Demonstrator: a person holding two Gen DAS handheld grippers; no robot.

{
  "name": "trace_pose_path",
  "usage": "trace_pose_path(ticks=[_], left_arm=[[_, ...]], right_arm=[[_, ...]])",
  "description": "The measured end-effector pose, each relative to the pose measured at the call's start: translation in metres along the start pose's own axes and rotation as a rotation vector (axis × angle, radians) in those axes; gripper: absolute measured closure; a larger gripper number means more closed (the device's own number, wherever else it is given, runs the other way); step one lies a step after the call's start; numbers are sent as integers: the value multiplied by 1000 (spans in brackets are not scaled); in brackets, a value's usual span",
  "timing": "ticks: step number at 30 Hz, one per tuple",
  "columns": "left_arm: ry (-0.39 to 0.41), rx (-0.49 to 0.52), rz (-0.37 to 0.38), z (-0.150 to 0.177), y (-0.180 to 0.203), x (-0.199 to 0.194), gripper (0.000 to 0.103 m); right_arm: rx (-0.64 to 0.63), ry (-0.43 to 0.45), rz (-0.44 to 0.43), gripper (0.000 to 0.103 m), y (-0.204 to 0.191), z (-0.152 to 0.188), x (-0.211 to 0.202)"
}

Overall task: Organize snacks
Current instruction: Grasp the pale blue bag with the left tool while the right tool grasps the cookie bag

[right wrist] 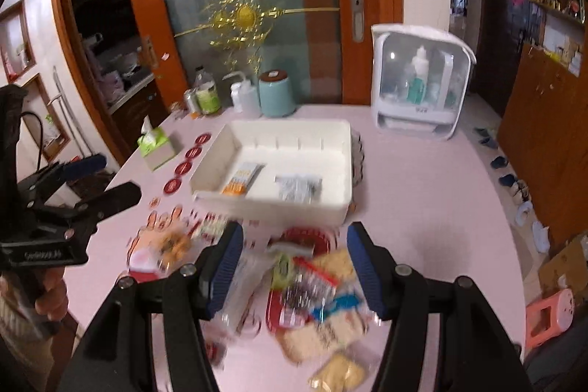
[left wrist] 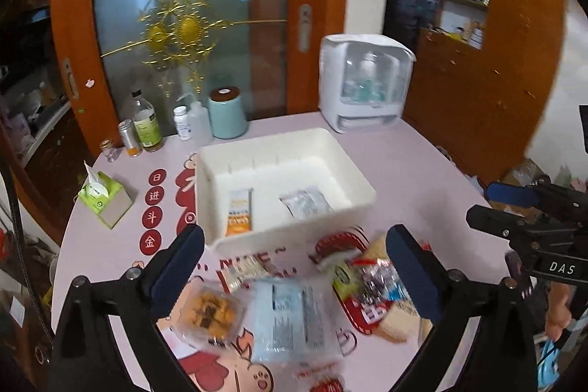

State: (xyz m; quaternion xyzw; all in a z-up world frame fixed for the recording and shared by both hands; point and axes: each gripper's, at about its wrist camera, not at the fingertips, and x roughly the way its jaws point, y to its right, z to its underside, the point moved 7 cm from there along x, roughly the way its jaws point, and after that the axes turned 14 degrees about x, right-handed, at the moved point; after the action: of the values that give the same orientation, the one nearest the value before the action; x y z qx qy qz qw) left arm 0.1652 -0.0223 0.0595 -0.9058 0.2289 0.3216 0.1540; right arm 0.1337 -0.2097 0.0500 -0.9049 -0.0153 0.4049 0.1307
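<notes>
Ahead and left of your left jaws, four red discs point(left wrist: 153, 212) on the counter point(left wrist: 404, 171) read 日, 进, 斗, 金. To their right, the other gripper's black body point(left wrist: 562, 268) carries "DAS". Snack packet print is too blurred to read.

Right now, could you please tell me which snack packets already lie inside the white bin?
Two: the orange-and-white packet on the left and the silvery-grey packet to its right; the rest lie loose on the table.

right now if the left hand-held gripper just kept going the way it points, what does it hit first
Most likely the pale blue snack packet on the pink table. The left hand-held gripper is open, empty and angled down, with that packet between its fingers in view. Depth is unclear; the white bin lies beyond it.
</notes>
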Motion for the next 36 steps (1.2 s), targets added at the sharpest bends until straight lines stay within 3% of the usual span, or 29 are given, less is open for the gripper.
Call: trace_pose_path(ticks=[11, 20, 26, 27, 30, 36], left_arm=[[-94, 54, 64, 71, 44, 20, 4], [-188, 70, 77, 135, 54, 66, 4], [-292, 16, 145, 167, 54, 102, 4], [-304, 14, 157, 170, 54, 107, 4], [-344, -9, 176, 178, 52, 123, 4], [-399, -62, 184, 181, 47, 151, 4]], right_arm=[[42, -25, 98, 43, 49, 87, 15], [236, -156, 122, 43, 93, 154, 58], [321, -219, 166, 43, 117, 182, 78], [334, -222, 174, 41, 122, 185, 80], [370, -221, 177, 21, 130, 189, 84], [397, -251, 178, 19, 132, 197, 99]])
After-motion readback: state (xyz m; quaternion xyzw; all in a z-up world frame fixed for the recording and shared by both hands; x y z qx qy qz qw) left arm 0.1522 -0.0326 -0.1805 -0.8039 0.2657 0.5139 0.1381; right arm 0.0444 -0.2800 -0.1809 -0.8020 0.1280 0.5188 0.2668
